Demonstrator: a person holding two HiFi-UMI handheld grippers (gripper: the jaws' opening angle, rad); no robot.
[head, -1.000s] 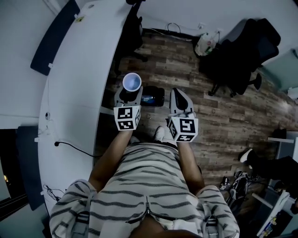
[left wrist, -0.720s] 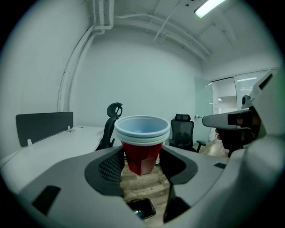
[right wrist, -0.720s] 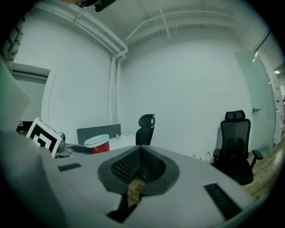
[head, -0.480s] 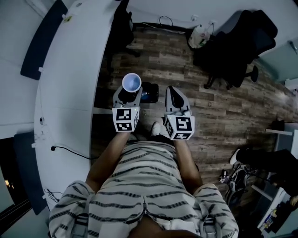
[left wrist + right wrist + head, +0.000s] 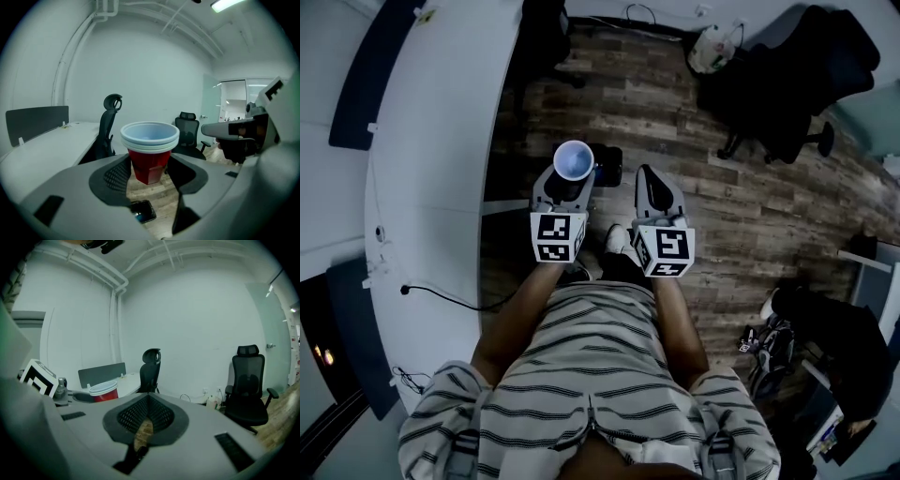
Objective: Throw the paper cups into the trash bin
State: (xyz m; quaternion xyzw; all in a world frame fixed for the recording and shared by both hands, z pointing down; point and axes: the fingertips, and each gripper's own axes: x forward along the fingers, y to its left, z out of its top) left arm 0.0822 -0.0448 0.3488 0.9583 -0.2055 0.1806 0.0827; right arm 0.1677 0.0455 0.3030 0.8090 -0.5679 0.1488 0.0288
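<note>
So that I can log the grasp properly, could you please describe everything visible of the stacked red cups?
The stack of red paper cups looks like two or three nested cups, red outside with pale white rims and an empty pale inside. It stands upright, mouth up, clamped on its lower sides between the jaws of the left gripper. It is held in the air above the wooden plank floor.

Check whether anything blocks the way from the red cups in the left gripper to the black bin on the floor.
Nothing visible does. The stacked red paper cups sit clamped in the left gripper, and the black bin stands on the wooden floor just below them, with only air between.
</note>
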